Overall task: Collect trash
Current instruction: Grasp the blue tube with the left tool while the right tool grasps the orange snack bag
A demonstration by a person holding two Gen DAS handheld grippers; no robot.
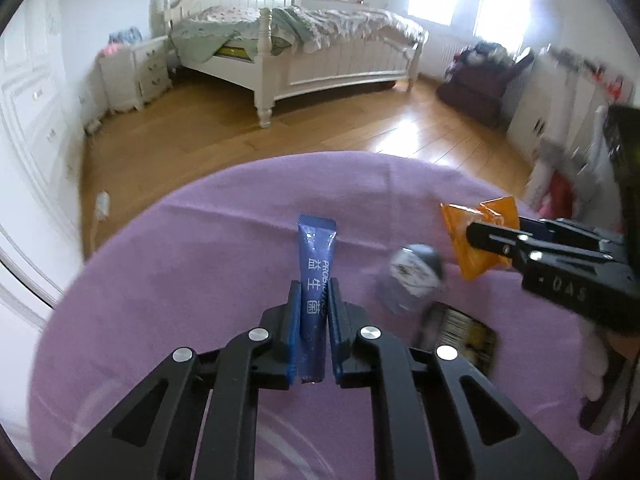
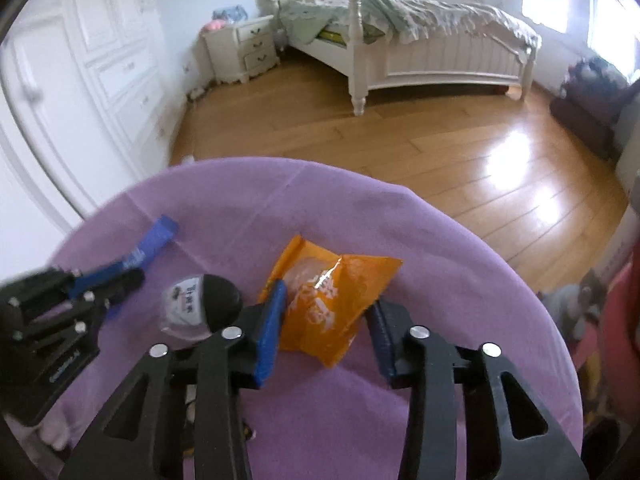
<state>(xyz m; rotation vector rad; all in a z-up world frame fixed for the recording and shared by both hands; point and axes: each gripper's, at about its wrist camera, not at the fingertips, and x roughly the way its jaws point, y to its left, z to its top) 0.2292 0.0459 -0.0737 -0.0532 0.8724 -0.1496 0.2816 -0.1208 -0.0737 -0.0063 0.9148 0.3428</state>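
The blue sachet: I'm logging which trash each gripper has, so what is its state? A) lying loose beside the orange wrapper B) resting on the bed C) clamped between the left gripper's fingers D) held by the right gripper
C: in the left wrist view the blue sachet stands pinched between the pads of the left gripper, above the purple cloth.
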